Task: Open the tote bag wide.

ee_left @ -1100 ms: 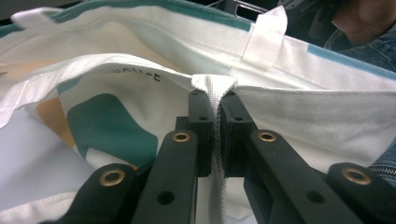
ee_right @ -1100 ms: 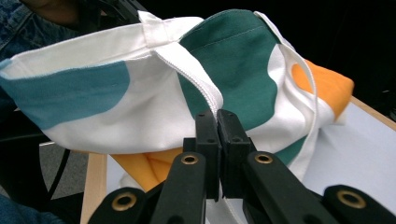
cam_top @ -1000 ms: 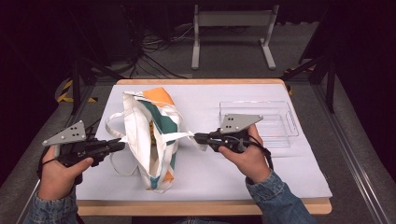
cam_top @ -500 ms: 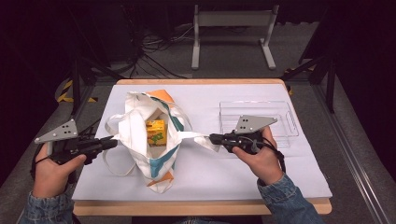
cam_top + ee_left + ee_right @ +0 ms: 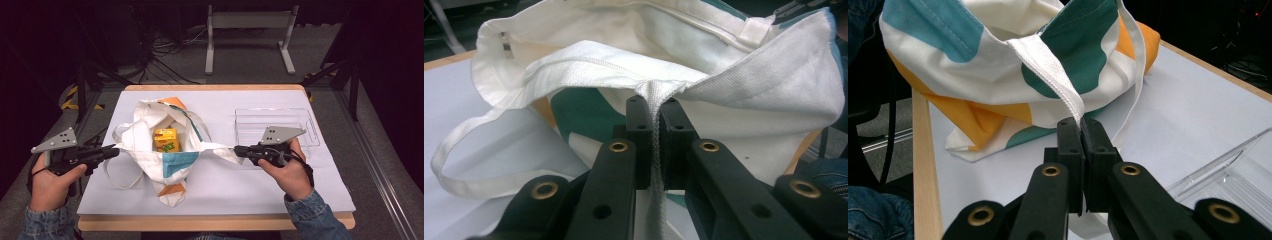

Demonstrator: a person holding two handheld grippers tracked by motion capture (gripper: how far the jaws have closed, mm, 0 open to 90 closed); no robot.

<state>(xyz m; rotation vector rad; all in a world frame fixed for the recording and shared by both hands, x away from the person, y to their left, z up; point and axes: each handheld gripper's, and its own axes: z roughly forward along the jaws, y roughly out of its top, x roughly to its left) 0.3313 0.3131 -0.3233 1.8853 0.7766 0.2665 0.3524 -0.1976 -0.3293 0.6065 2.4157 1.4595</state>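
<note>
A white tote bag (image 5: 172,165) with teal and orange patches lies on the white mat, its mouth pulled wide. Inside it stands a yellow carton (image 5: 166,140). My left gripper (image 5: 116,151) is at the bag's left side, shut on the bag's rim strap (image 5: 655,107). My right gripper (image 5: 236,149) is at the bag's right side, shut on the opposite strap (image 5: 1052,75). The bag (image 5: 998,60) hangs stretched between the two grippers. A loose handle loop (image 5: 469,150) droops onto the mat at the left.
A clear plastic tray (image 5: 275,125) sits on the mat behind my right hand. The mat (image 5: 250,195) covers a wooden table whose front edge (image 5: 200,222) runs close to my forearms. A metal stand (image 5: 247,22) and cables lie on the floor beyond.
Both grippers have moved apart, left one leftward and right one rightward, pulling the bag's mouth open. The yellow carton inside has come into view.
</note>
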